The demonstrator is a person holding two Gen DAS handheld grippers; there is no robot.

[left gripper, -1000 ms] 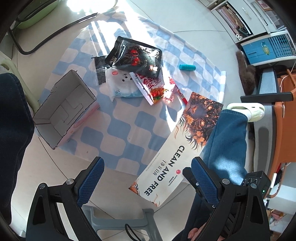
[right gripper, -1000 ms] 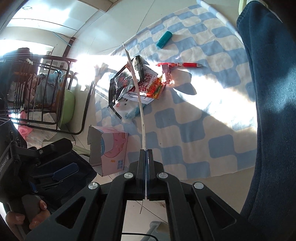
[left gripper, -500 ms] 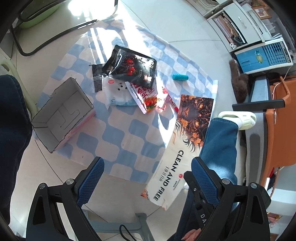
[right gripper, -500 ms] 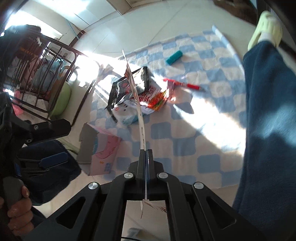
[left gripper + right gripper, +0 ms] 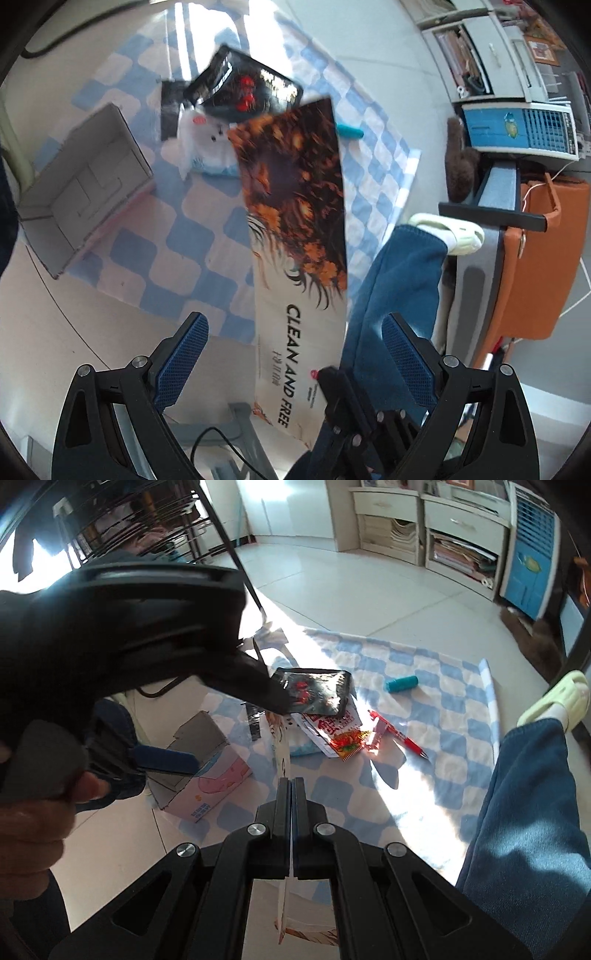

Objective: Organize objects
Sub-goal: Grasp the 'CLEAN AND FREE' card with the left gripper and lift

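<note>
My right gripper [image 5: 291, 781] is shut on a long flat packet [image 5: 295, 221] printed "CLEAN AND FREE", pinched at its lower end and held in the air over the blue-and-white checked cloth [image 5: 184, 236]. In the right wrist view the packet [image 5: 281, 744] shows edge-on. My left gripper [image 5: 293, 354] is open, its blue pads [image 5: 181, 354] on either side of the packet's lower end without touching it. The right gripper [image 5: 334, 384] shows there at the packet's bottom edge. An open cardboard box [image 5: 85, 184] lies on its side at the cloth's left.
On the cloth lie a black snack bag [image 5: 314, 690], a white tissue pack [image 5: 207, 147], a red-orange sachet [image 5: 347, 744], a red pen [image 5: 399, 738] and a teal cylinder [image 5: 402, 684]. A jeans leg [image 5: 517, 812] with a slipper [image 5: 561, 698] stands right. Shelves and a fan line the far wall.
The packet has swung from the right side to the middle of the left wrist view, standing between the left fingers. My right gripper rolled and rose; the left gripper now fills its upper left.
</note>
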